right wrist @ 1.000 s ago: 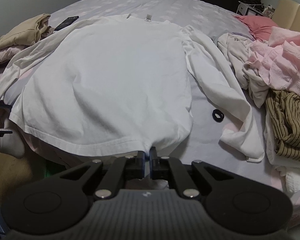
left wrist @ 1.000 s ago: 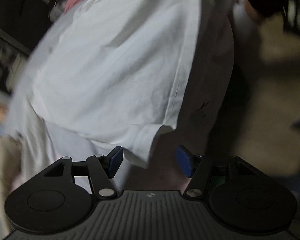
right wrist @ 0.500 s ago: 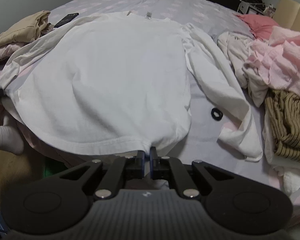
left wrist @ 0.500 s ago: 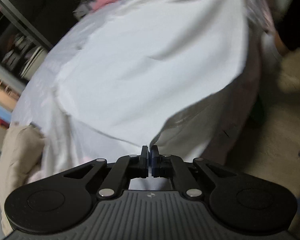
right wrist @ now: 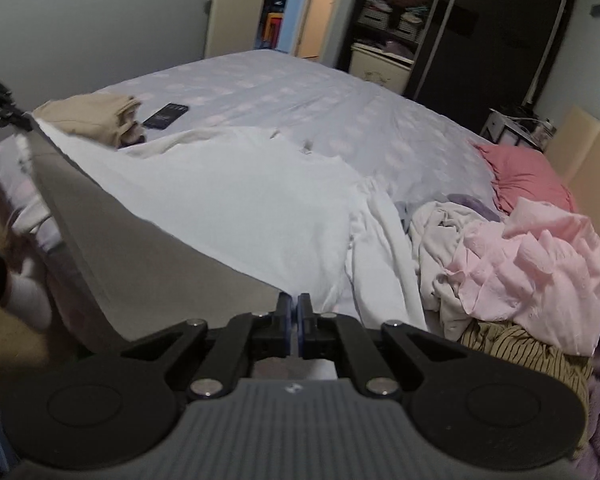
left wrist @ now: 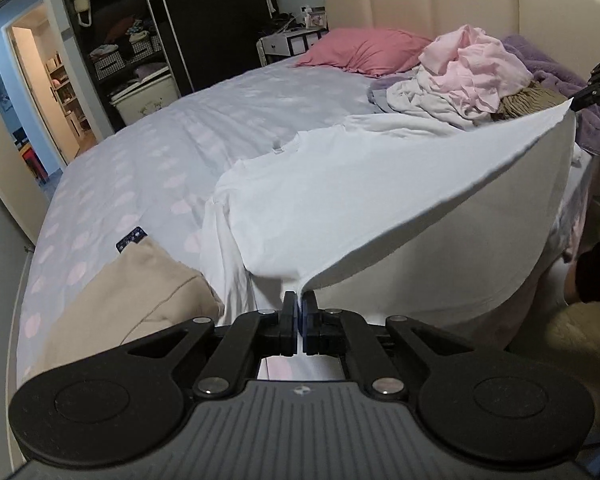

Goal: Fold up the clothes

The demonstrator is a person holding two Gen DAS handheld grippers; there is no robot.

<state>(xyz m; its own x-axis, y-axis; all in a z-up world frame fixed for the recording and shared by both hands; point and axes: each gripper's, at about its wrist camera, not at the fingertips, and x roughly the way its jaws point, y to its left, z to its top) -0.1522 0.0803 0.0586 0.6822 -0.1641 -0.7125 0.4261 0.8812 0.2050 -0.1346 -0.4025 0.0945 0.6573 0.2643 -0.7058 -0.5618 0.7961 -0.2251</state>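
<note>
Bedding of pale lilac on the bed (left wrist: 148,168) is carrying the white long-sleeved shirt (left wrist: 340,200), whose hem, flat a second ago, is now rising taut off the mattress edge. Collar and sleeves are staying down. That lift is likely starting a bottom-to-collar fold. Each hand-held gripper, left (left wrist: 299,316) and right (right wrist: 293,312), is pinching one hem corner, jaws closed on cloth.

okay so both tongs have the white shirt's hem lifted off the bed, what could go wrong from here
The left tongs and right tongs each pinch only a hem corner of the white shirt, so one corner could slip and the fold go crooked. The loose sleeve may bunch underneath. Carrying the hem forward could also brush the beige garment.
</note>
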